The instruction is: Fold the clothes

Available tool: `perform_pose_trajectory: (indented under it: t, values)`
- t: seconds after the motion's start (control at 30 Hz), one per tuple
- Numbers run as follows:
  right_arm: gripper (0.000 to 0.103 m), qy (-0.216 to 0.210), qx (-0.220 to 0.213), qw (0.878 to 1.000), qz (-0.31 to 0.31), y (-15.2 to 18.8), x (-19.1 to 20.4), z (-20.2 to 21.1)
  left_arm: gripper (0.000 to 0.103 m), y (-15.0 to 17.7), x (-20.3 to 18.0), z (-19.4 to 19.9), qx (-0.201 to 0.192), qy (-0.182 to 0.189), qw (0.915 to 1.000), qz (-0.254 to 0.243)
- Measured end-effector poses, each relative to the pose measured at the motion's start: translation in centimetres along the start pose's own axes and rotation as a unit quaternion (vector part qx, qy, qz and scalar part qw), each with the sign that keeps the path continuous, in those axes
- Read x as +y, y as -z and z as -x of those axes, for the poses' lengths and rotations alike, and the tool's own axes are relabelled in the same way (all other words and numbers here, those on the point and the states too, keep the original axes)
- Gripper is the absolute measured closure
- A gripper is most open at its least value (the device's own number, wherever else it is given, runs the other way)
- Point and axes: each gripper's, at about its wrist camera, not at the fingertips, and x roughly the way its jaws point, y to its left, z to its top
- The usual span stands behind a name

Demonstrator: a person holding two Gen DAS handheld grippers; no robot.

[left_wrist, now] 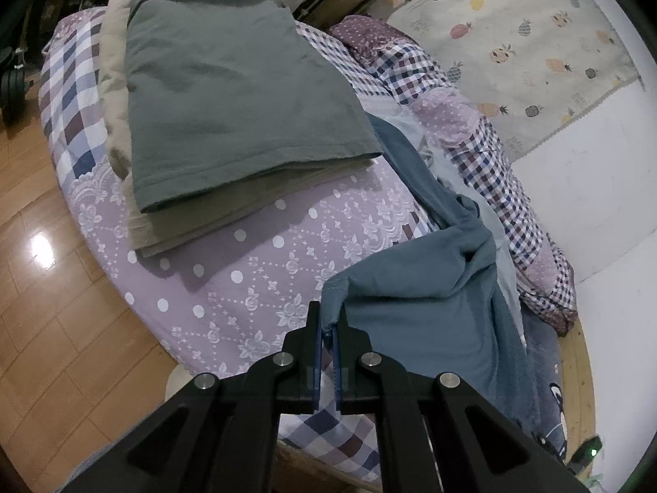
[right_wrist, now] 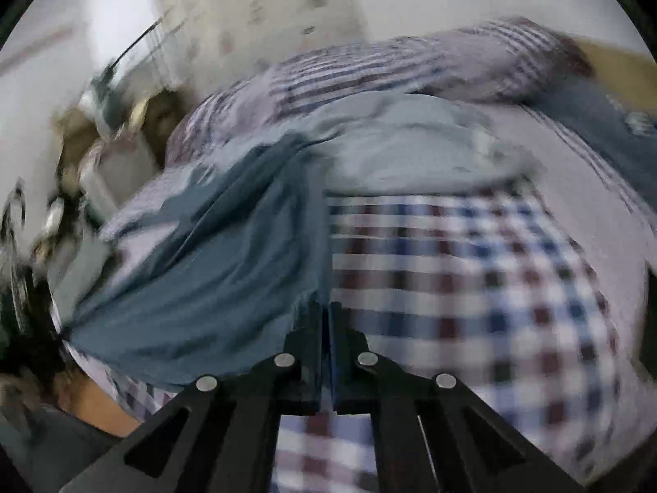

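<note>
A teal-blue garment point(left_wrist: 427, 300) hangs lifted over the bed, stretched from its corner back toward the quilt. My left gripper point(left_wrist: 328, 324) is shut on that corner, a fold of cloth pinched between the blue pads. In the blurred right wrist view the same blue garment point(right_wrist: 230, 271) spreads left of my right gripper point(right_wrist: 326, 316), whose fingers are shut on its edge. A pale blue garment point(right_wrist: 410, 152) lies behind it. A folded grey-green garment point(left_wrist: 230, 94) rests on a folded khaki one point(left_wrist: 197, 222) on the bed.
The bed carries a lilac dotted and checked sheet point(left_wrist: 254, 279). A rolled checked quilt point(left_wrist: 492, 156) runs along the wall side. Wooden floor point(left_wrist: 49, 287) lies to the left. A pineapple-print cloth point(left_wrist: 534, 41) hangs on the wall. Clutter point(right_wrist: 82, 156) stands past the bed's far end.
</note>
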Motion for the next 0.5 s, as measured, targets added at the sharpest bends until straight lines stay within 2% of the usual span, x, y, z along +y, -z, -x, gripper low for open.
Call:
perform_pose_trajectory:
  t: [0.17,0.23,0.3,0.37,0.4,0.43,0.5]
  values:
    - [0.103,0.074,0.021,0.995,-0.068,1.6,-7.4,1.8,0.100,0.1,0.0,-0.1,0.001,0.003,1.0000,0.007]
    - [0.099,0.070,0.032,0.994,-0.079,1.7,-8.5,1.7,0.100,0.1,-0.2,-0.2,0.002,0.003,1.0000,0.007]
    - [0.097,0.043,0.045,0.996,-0.066,1.5,-7.6,0.7,0.101,0.3,-0.5,-0.2,0.001,0.000,1.0000,0.004]
    - [0.082,0.010,0.059,0.997,-0.048,1.3,-6.3,-0.5,0.100,0.3,-0.7,-0.2,-0.001,-0.003,1.0000,0.003]
    - [0.064,-0.006,0.065,0.997,-0.039,1.2,-5.6,-1.2,0.100,0.4,-0.8,-0.2,-0.002,-0.004,1.0000,0.003]
    - [0.051,-0.019,0.072,0.997,-0.031,1.1,-5.1,-1.9,0.100,0.4,-0.8,-0.1,-0.003,-0.005,1.0000,0.003]
    - [0.048,-0.027,0.086,0.995,-0.030,1.0,-4.8,-3.8,0.100,0.3,-0.6,-0.1,-0.004,-0.006,0.9999,0.007]
